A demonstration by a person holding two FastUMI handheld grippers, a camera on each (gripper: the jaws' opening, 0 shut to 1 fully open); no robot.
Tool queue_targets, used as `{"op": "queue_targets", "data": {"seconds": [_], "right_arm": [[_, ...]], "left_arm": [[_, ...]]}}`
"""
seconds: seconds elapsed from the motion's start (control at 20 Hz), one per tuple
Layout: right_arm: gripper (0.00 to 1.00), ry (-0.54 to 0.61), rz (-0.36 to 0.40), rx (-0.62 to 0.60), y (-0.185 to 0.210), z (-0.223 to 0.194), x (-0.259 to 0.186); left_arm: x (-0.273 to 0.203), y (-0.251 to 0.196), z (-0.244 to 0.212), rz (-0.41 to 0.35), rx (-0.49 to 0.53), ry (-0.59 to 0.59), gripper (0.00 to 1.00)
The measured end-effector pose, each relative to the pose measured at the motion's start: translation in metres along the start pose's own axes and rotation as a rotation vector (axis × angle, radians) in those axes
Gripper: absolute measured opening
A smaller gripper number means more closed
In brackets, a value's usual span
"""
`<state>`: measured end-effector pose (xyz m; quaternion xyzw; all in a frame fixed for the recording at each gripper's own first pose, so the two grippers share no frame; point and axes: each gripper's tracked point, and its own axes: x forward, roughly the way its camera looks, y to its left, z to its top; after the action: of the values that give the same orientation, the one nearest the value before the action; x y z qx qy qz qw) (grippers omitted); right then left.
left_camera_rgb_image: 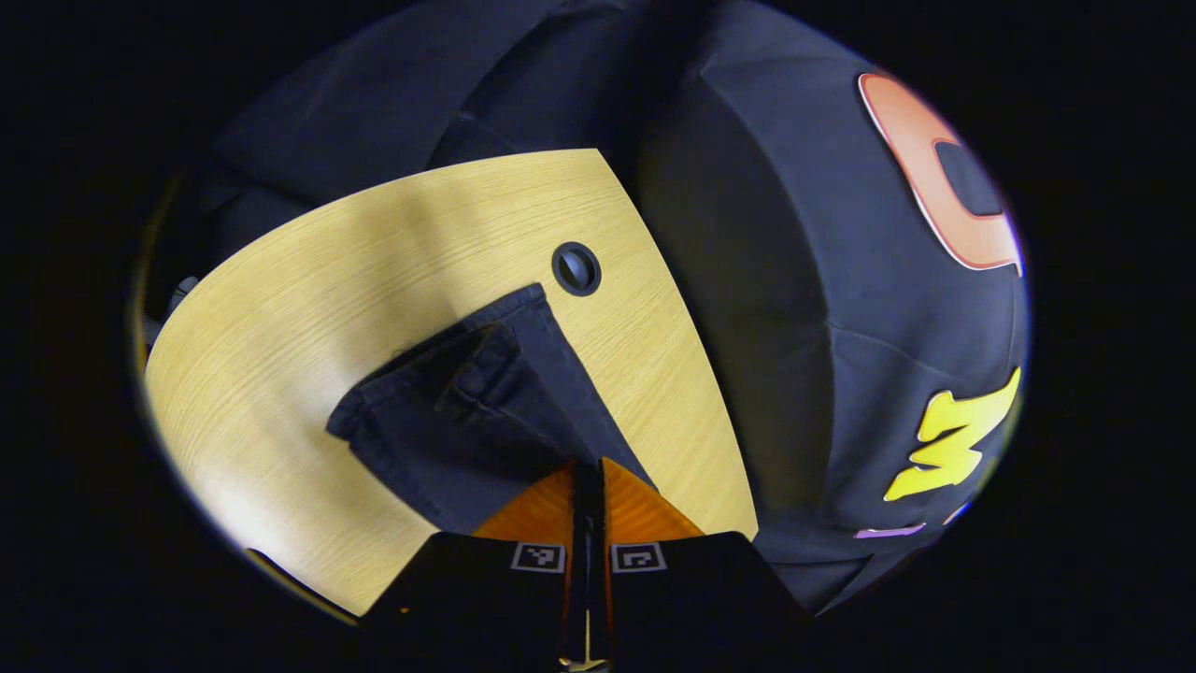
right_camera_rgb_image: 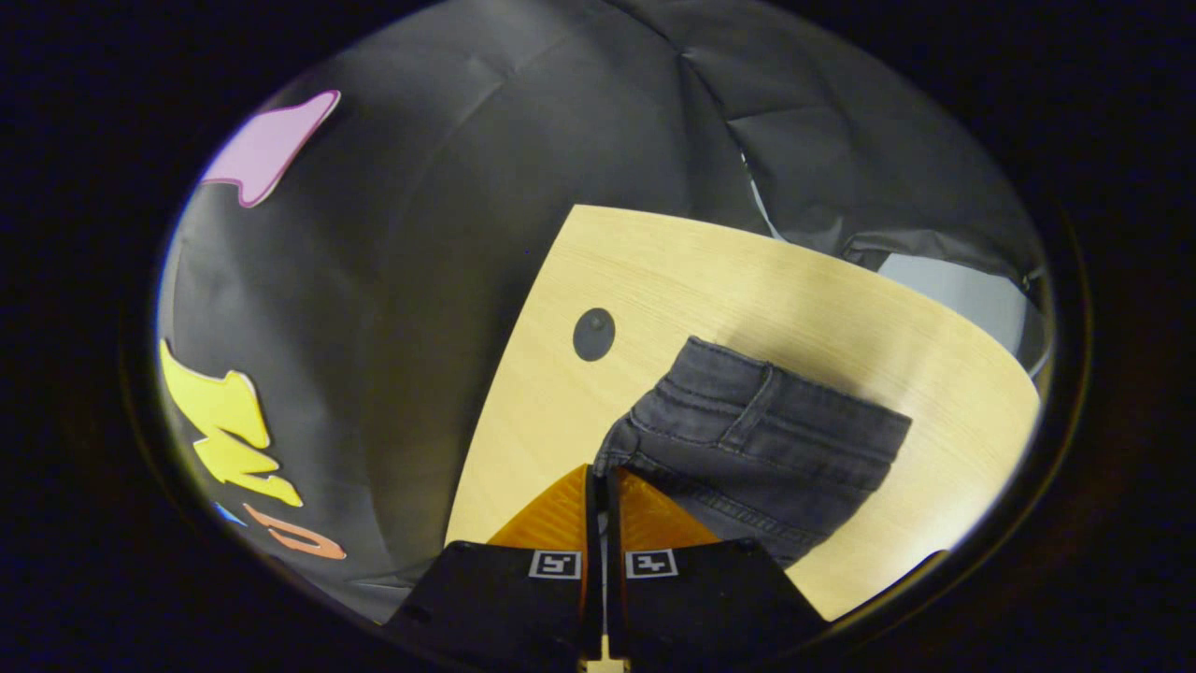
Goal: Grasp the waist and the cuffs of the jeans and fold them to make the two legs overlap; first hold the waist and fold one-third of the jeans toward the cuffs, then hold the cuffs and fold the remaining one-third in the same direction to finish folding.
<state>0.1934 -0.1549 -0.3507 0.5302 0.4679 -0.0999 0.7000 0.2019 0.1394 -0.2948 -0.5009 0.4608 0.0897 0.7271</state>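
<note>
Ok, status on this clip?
Both grippers shut on jeans. Jeans bunched on wooden table. Cable grommet nearby, not obstructing.

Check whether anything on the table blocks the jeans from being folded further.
Nothing visible does. The jeans lie on bare wooden table; the only other thing is a round cable hole set flush beside them. Each claw, left and right, is already at the denim's edge.

A recording booth rather than a lived-in room — black cloth (right_camera_rgb_image: 523,168) hangs creased as the wall right behind a pale wood-grain desk (right_camera_rgb_image: 747,280), whose top has a round cable grommet (left_camera_rgb_image: 576,269) near its far corner — office furniture.
</note>
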Motion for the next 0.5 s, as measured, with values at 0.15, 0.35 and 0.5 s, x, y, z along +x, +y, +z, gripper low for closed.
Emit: {"op": "queue_targets", "data": {"seconds": [0.15, 0.35, 0.5], "right_arm": [[0.00, 0.010, -0.039, 0.000, -0.011, 0.001, 0.022], [0.02, 0.017, -0.089, -0.027, -0.023, 0.000, 0.044], [0.14, 0.005, -0.095, -0.038, -0.020, -0.001, 0.048]], "left_arm": [[0.022, 0.012, 0.002, 0.055, 0.032, 0.023, 0.04], [0.041, 0.025, 0.002, 0.093, 0.000, 0.023, 0.05], [0.040, 0.030, 0.003, 0.109, -0.049, 0.010, 0.12]]}}
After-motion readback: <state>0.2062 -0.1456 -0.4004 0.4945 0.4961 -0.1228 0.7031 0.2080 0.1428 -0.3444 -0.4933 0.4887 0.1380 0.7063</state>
